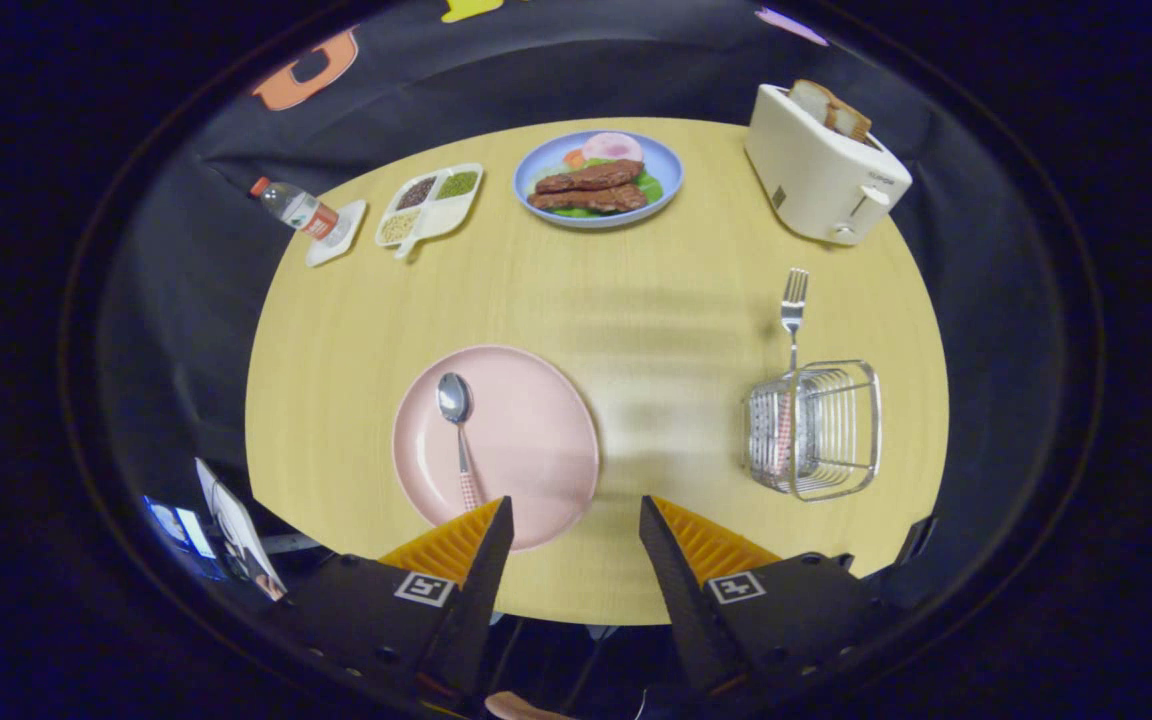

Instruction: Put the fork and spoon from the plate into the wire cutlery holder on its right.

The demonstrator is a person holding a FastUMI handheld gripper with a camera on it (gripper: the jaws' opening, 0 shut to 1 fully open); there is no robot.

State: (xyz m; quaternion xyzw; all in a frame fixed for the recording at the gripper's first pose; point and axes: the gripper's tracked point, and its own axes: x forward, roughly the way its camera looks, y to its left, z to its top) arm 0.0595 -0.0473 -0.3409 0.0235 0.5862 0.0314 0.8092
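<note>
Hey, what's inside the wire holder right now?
The fork stands in the wire holder, tines up, handle against the left side. Nothing else shows through the wires. The spoon lies on the pink plate; the claw is open, empty.

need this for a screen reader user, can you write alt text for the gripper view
The gripper is open and holds nothing, its fingers over the near edge of a pink plate where a spoon lies. To the right, a fork already stands in the wire cutlery holder on the round wooden table.
</note>
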